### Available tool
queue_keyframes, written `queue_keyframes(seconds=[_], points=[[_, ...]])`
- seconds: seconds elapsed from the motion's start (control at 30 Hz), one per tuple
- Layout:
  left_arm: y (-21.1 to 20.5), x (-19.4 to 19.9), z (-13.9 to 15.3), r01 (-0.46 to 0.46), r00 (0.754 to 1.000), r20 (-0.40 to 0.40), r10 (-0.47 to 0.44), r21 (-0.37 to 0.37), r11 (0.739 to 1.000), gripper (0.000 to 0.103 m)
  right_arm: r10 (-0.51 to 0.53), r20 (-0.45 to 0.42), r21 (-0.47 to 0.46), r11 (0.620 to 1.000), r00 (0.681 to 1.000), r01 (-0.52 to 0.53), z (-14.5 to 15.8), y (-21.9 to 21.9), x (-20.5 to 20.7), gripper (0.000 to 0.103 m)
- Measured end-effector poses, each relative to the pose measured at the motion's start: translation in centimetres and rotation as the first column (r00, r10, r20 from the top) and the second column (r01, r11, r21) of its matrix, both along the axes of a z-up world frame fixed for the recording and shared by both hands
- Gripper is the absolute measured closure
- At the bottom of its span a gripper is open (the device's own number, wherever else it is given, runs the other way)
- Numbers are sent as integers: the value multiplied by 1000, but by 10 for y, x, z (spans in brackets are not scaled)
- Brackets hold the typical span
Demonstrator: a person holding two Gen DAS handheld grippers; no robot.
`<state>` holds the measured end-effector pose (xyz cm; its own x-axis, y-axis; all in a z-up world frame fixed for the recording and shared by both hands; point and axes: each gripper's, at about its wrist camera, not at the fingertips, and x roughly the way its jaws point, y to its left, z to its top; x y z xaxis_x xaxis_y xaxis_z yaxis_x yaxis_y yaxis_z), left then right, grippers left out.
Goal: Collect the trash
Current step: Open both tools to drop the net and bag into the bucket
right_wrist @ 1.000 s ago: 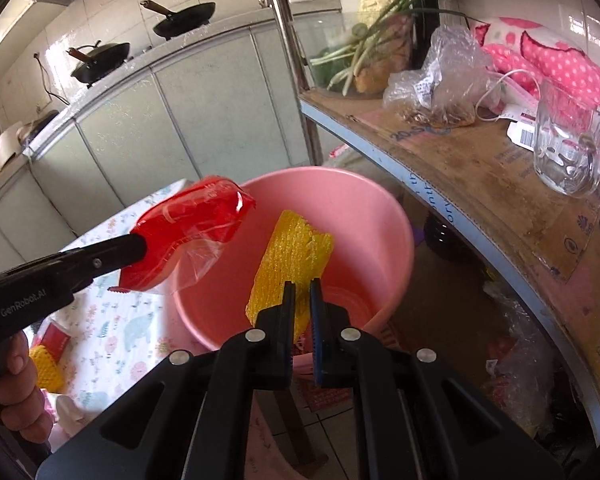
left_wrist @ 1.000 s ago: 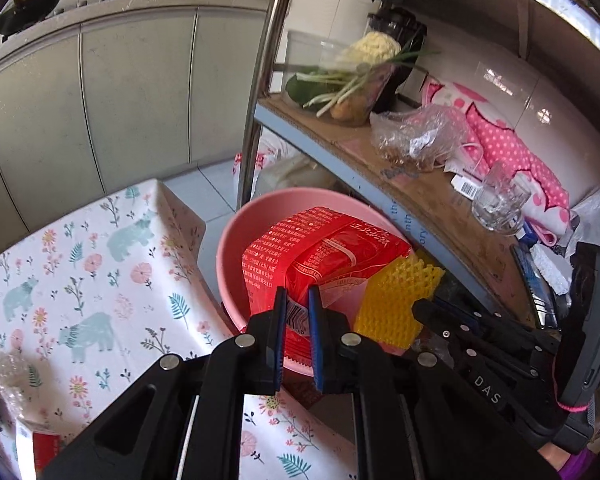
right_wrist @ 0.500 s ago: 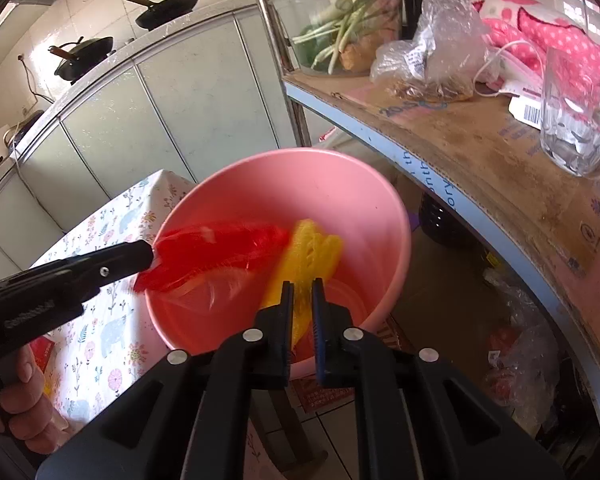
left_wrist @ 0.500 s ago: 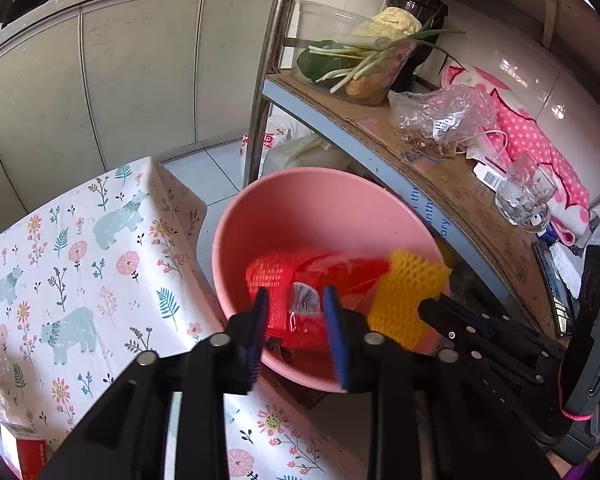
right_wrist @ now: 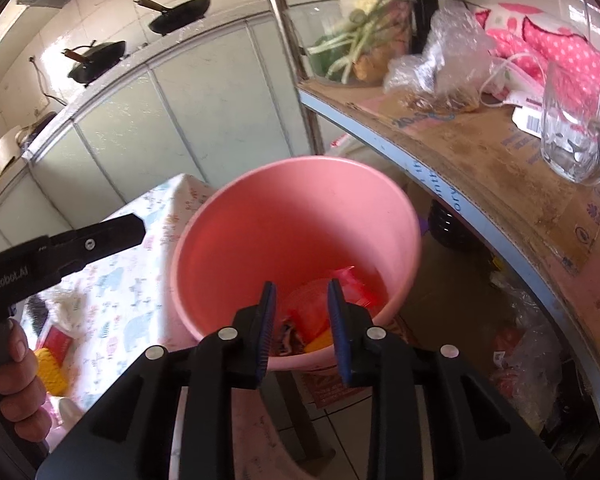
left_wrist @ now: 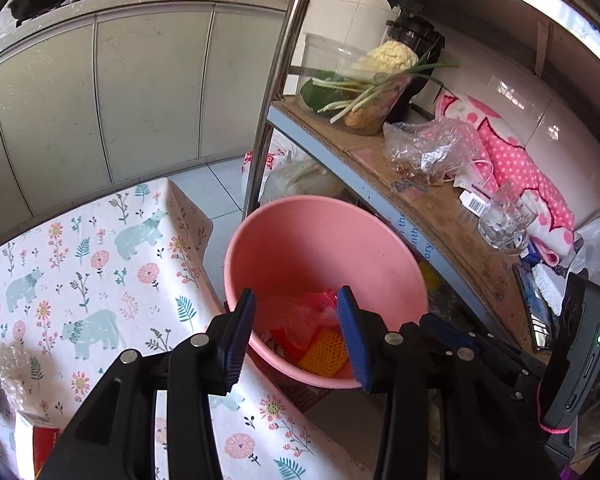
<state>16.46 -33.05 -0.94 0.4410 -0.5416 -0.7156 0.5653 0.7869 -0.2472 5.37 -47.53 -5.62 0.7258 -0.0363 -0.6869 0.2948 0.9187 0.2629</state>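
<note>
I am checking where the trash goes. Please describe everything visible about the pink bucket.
The pink bucket looks like smooth plastic, round, with a plain rim and no visible handle. It stands upright and open, between the floral tablecloth and the metal shelf. Inside at the bottom lie a red wrapper and a yellow foam net. Neither gripper touches it; both sets of jaws are opening above it.

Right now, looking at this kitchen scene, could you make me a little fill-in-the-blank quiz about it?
1. The red wrapper and the yellow foam net lie inside the pink ____.
2. Nothing is gripped by the left claw; its jaws are ____.
3. The clear glass mug stands on the ____ beside the bucket.
4. The tablecloth is printed with flowers and ____.

Missing words: bucket; opening; shelf; bears
</note>
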Motion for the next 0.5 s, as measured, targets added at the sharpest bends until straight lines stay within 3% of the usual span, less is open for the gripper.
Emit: queue_keyframes(seconds=[0.07,0.5], points=[[7,-5,8,-6,1000,4,6,-15,1000,58,16,16,3,1000,1000,-16,6,7,-4,67],[73,-46,53,-28,996,84,31,-32,999,56,157,65,0,988,985,-157,35,68,-26,66]])
